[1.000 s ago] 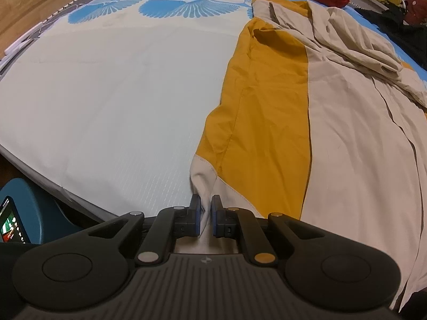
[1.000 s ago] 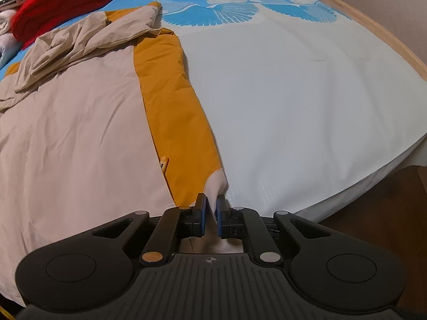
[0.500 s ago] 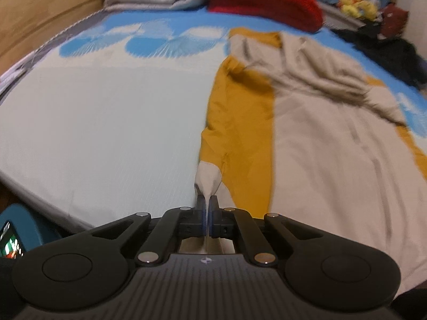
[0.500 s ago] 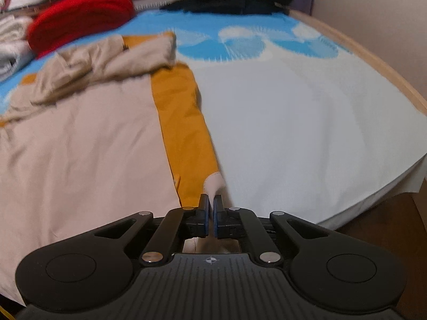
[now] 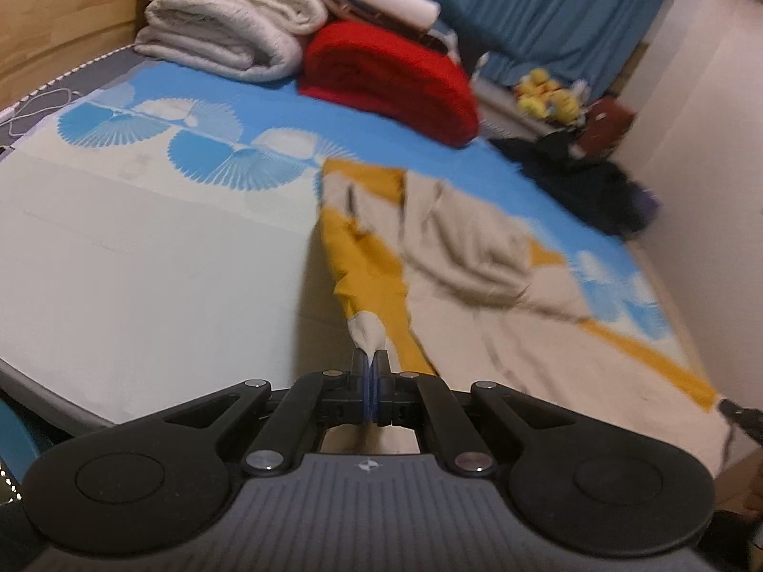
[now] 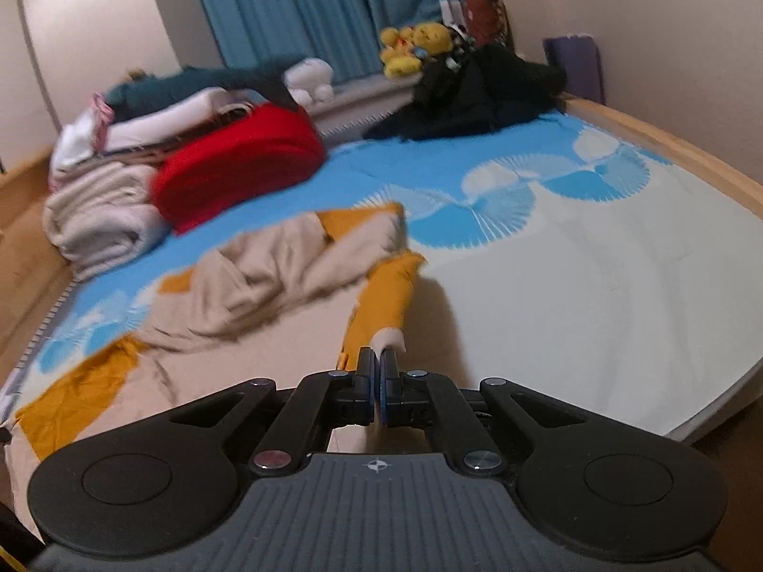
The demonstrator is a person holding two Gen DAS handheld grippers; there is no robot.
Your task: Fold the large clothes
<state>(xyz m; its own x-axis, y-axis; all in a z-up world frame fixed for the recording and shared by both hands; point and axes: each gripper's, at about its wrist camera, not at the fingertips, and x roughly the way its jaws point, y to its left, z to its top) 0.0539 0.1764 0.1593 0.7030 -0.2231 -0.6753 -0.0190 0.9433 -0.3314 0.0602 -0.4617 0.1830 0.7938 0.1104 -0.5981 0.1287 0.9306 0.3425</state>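
Observation:
A large beige garment with mustard-yellow side panels point(image 5: 477, 286) point(image 6: 267, 314) lies spread on the bed. My left gripper point(image 5: 369, 364) is shut on its near left hem corner, a beige tip that rises taut off the sheet. In the right wrist view my right gripper point(image 6: 377, 362) is shut on the near right hem corner, also lifted. The far part of the garment stays bunched on the bed. At the right edge of the left wrist view, the tip of the other gripper point(image 5: 737, 412) shows at the yellow edge.
The bed sheet point(image 5: 143, 248) is white near me and blue with fan prints farther off. Behind it lie a red folded blanket point(image 5: 396, 81), stacked white bedding point(image 5: 224, 33), dark clothes point(image 6: 477, 90) and yellow plush toys point(image 6: 415, 45). Blue curtains hang behind.
Both grippers closed fully on the hem corners and rose, lifting the garment's near edge off the bed. Both views tilted up and now show the far end of the room.

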